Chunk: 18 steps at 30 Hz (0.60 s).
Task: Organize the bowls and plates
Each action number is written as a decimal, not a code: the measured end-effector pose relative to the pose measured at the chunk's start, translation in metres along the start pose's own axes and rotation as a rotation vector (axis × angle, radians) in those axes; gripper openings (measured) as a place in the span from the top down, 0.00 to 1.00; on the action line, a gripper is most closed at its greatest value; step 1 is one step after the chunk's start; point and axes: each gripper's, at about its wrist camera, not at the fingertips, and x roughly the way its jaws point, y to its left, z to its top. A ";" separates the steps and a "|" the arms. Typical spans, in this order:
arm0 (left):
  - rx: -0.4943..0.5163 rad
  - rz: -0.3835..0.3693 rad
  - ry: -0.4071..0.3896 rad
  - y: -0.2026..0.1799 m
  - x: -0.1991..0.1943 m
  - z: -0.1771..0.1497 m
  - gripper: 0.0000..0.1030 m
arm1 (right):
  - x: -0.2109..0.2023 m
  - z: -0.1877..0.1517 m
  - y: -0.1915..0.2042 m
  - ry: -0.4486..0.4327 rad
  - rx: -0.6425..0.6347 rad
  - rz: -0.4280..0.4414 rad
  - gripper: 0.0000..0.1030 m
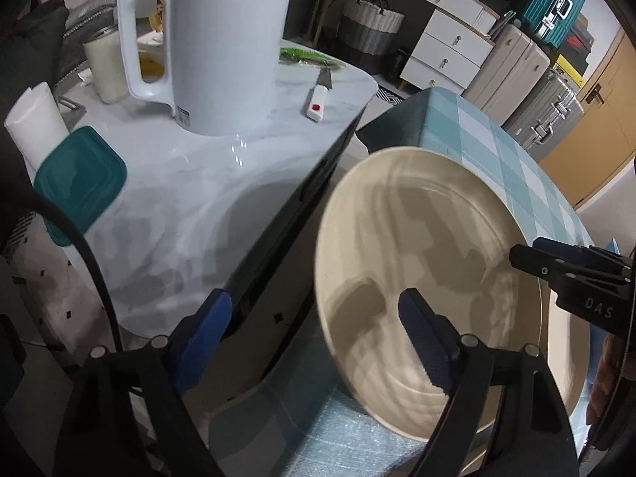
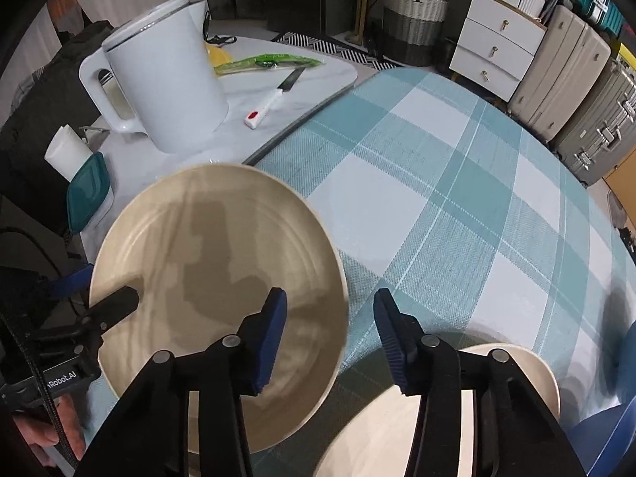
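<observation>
Though cream plate (image 2: 214,278) lies on checked tablecloth (image 2: 437,198) beside white kettle (image 2: 167,79), its near rim hides behind right gripper (image 2: 330,342). Right jaws straddle plate's right rim, seemingly not pressing; left gripper (image 1: 314,342) spans opposite rim, open. Second plate (image 2: 381,429) beside first, cut off. Knife (image 2: 270,103) beyond kettle.

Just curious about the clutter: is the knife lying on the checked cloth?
No, the knife lies on the white tabletop beside the kettle.
</observation>
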 end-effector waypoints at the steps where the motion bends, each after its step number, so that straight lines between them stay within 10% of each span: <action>1: -0.001 -0.002 0.003 0.000 0.001 -0.001 0.17 | 0.001 0.000 -0.001 0.005 0.008 0.006 0.60; 18: -0.029 -0.077 0.012 0.005 0.003 0.002 0.58 | 0.009 -0.006 -0.002 0.026 0.012 0.017 0.86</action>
